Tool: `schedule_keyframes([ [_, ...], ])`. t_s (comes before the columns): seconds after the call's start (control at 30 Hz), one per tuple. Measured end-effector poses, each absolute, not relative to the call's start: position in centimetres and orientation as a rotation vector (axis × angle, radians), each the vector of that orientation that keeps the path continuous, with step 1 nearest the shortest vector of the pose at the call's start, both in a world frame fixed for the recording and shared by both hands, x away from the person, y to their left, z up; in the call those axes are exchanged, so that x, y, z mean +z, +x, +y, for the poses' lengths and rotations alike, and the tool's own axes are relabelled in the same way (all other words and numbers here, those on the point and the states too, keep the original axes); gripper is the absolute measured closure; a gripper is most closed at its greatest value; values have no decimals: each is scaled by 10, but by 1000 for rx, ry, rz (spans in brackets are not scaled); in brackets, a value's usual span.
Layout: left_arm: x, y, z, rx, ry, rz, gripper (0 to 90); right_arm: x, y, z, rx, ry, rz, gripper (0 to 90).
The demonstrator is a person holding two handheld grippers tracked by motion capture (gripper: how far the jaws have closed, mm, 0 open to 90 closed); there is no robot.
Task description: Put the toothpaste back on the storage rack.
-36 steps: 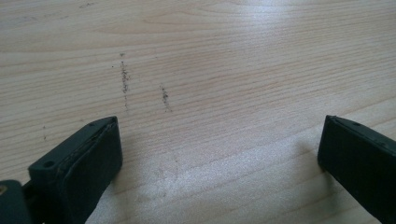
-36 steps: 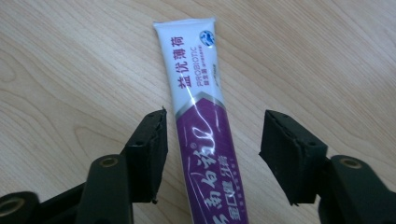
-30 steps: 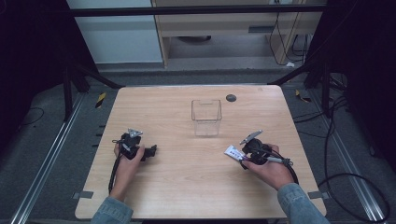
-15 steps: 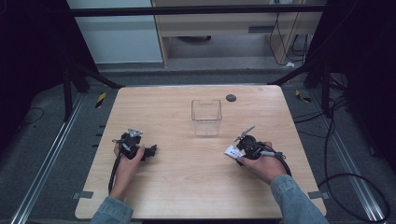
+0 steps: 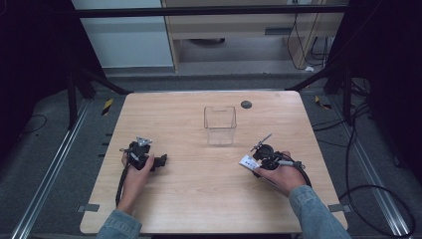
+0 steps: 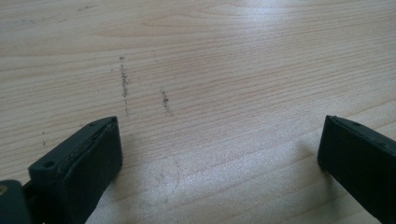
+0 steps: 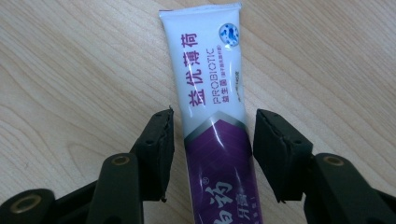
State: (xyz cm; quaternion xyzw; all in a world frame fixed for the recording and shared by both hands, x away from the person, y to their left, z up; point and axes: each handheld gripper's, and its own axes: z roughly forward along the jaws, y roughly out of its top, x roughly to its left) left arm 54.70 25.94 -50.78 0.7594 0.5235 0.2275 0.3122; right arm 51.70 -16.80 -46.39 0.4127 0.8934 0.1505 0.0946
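One toothpaste tube point(image 7: 212, 121) between closing right tongs point(image 7: 212, 154); left tongs point(image 6: 219, 154) apart

Left hand point(image 5: 133, 167): yours, resting low at the near left, forearm entering from the bottom edge. Left gripper point(image 6: 219, 154): level, your jaws spread wide. Right hand point(image 5: 278, 174): near right, sleeve showing. Right gripper point(image 7: 212, 154): jaws half apart, just been closing, pads clear of contact.
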Motion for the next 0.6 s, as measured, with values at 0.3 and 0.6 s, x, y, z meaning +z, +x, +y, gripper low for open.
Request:
schedule_keyframes([
  [0.3, -508, 547, 259, 601, 2003, 1382, 0, -466, 521, -168, 427, 1232, 2664, 519],
  [0.6, -508, 548, 259, 603, 2004, 1383, 0, -469, 524, -166, 424, 1252, 2674, 521],
])
